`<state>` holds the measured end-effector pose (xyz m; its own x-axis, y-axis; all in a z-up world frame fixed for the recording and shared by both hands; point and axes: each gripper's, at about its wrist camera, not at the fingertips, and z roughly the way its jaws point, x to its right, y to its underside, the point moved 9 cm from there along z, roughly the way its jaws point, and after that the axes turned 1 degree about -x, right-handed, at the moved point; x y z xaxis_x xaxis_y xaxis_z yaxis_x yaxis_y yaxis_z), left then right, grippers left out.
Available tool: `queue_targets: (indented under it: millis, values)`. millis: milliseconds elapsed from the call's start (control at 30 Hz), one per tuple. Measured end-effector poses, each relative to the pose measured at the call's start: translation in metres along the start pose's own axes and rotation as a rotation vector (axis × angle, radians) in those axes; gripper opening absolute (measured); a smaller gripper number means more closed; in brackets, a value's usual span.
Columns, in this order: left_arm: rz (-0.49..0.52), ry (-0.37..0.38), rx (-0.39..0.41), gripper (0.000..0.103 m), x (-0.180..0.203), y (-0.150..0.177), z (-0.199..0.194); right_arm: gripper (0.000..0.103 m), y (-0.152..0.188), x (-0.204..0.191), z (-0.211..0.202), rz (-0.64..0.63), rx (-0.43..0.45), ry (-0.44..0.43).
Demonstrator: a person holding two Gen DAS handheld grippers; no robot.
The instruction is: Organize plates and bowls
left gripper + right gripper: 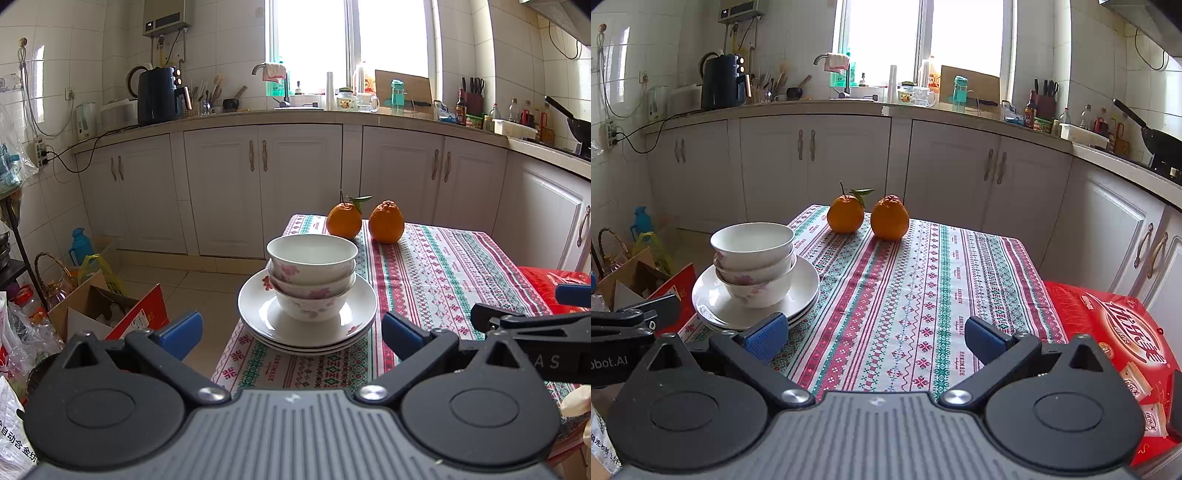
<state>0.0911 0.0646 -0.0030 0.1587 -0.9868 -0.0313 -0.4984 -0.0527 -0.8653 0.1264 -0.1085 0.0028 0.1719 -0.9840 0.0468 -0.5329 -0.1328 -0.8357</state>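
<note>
Tablecloth (443, 266) holds bowls (312, 273) ahead of left gripper (291, 332).

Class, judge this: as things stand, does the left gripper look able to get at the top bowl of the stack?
Probably yes. The left gripper is open and faces the top bowl head-on, with nothing between them. The plates lie lower, and the oranges sit behind.

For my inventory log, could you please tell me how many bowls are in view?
3, nested in one stack on the plates: top bowl, middle bowl, bottom bowl. More could be hidden inside.
</note>
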Motion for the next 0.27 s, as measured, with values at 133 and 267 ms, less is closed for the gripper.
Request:
queue_targets:
  millis: [133,267]
  values:
    - [0.000,-0.001,0.000,0.102,0.0000,0.0001,0.0000,0.103,-0.0005,0.0005,0.0001,-0.001,0.000,0.001]
    - [-0.001,0.001,-0.002,0.102,0.0002,0.0003,0.0000,0.103,-0.0003,0.0006,0.0000,-0.001,0.000,0.002]
